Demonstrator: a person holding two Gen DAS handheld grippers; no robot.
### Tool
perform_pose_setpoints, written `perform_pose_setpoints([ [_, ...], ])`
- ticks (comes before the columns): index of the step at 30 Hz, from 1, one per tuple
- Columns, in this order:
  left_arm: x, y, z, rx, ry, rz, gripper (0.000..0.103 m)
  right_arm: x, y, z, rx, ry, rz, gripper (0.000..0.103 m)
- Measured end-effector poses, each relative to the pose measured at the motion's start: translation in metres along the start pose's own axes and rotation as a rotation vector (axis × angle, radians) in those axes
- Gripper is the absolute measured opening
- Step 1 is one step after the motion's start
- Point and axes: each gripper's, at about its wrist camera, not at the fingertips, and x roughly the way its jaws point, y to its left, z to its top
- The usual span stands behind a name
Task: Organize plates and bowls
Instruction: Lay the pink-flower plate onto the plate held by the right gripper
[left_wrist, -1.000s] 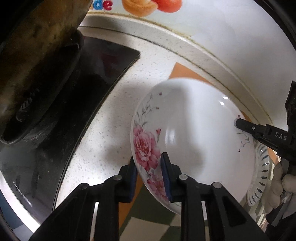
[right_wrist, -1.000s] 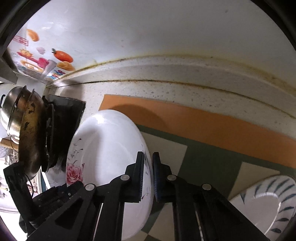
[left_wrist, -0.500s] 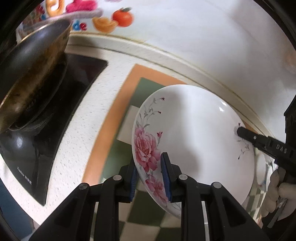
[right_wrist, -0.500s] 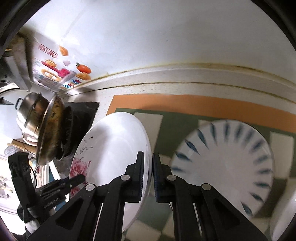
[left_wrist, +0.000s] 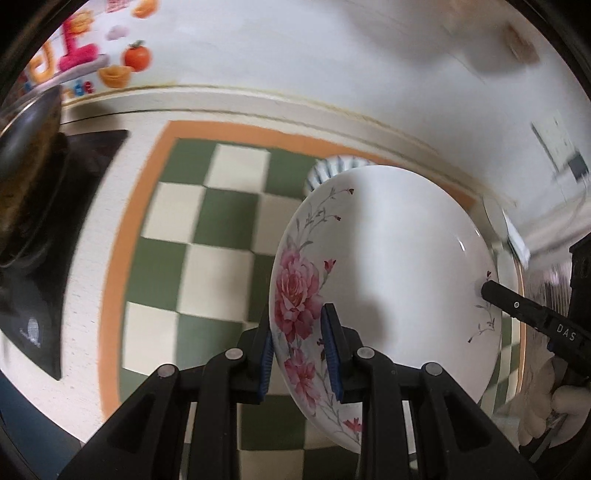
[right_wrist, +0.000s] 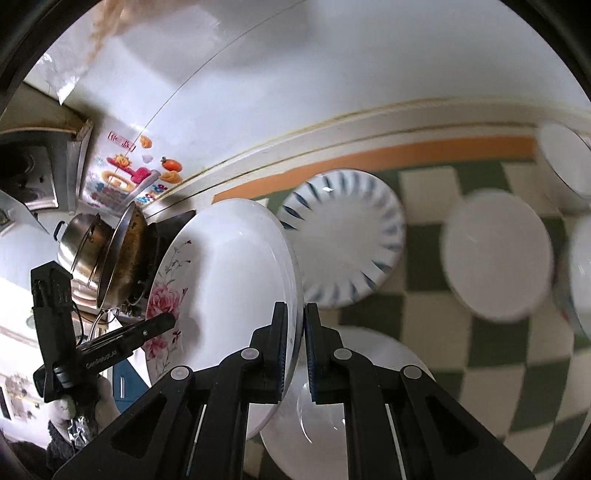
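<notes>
Both claws carry one plate above the desk.

The left claw (left_wrist: 297, 345) is clamped on the near rim of the round white ceramic plate with pink flowers (left_wrist: 391, 280), and the right claw (right_wrist: 295, 332) is clamped on the opposite rim, so the plate hangs tilted between them, off the green-and-cream checkered mat (left_wrist: 221, 236). From the right claw, the round white plate with blue stripes (right_wrist: 343, 236) lies at about 1 o'clock on the mat, very near the held plate's far edge. I judge it the likely stacking place; the right claw is nearer to it.
</notes>
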Motion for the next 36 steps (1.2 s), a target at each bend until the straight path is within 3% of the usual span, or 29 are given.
perform_pose_setpoints([
  [6, 0.036, -0.024, -0.024, 0.047, 0.098, -0.016, 0.022, -0.019, -0.045, -0.044, 0.065, 0.012, -0.033, 0.011],
  [17, 0.072, -0.037, -0.052, 0.109, 0.222, 0.034, 0.022, 0.003, -0.089, -0.095, 0.145, 0.090, -0.067, 0.011],
  [36, 0.099, -0.055, -0.062, 0.189, 0.279, 0.120, 0.022, 0.029, -0.096, -0.101, 0.138, 0.187, -0.143, 0.011],
])
